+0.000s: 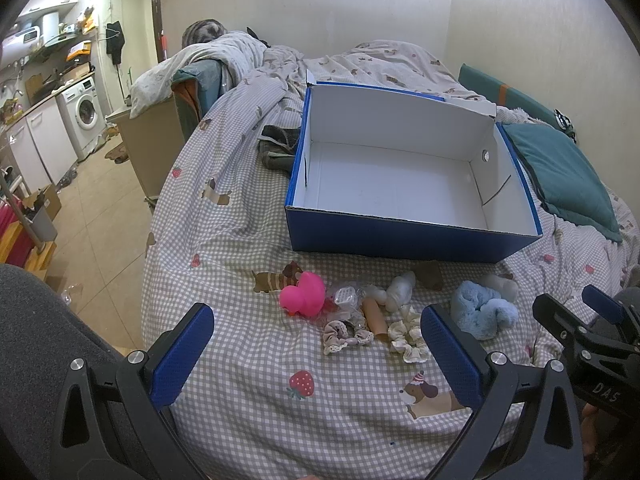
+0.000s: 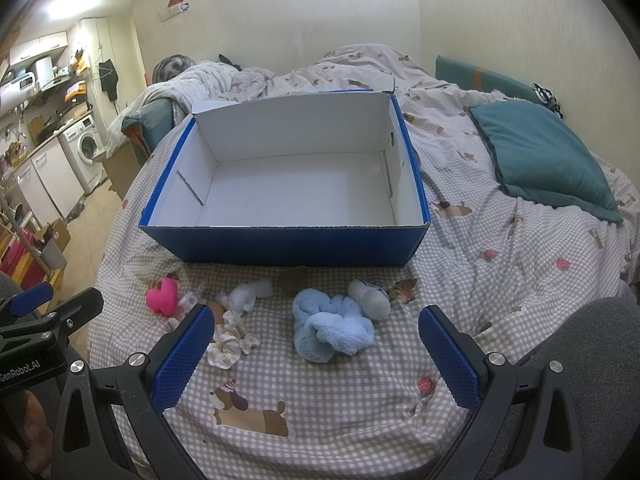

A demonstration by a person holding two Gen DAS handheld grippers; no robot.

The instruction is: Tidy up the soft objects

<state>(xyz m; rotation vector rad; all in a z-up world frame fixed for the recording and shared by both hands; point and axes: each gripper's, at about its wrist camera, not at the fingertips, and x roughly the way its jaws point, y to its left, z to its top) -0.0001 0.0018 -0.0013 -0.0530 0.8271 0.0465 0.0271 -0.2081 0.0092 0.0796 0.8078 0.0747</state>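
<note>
An empty blue box with a white inside (image 1: pixel 412 236) (image 2: pixel 280 240) stands on the checked bed cover. In front of it lie small items: a pink rubber duck (image 1: pixel 303 294) (image 2: pixel 162 296), a fluffy light-blue sock bundle (image 1: pixel 482 312) (image 2: pixel 330 326), a cream scrunchie (image 1: pixel 408 338) (image 2: pixel 230 344), a beige scrunchie (image 1: pixel 346 336), white soft pieces (image 1: pixel 398 290) (image 2: pixel 248 294) and a white-grey sock (image 2: pixel 370 298). My left gripper (image 1: pixel 318 354) is open, near the scrunchies. My right gripper (image 2: pixel 316 354) is open, just short of the blue bundle.
A teal cushion (image 1: pixel 560 172) (image 2: pixel 548 156) lies right of the box. Rumpled bedding (image 1: pixel 360 60) is piled behind it. The bed's left edge drops to a tiled floor (image 1: pixel 100 216) with a washing machine (image 1: pixel 82 110) and cabinets.
</note>
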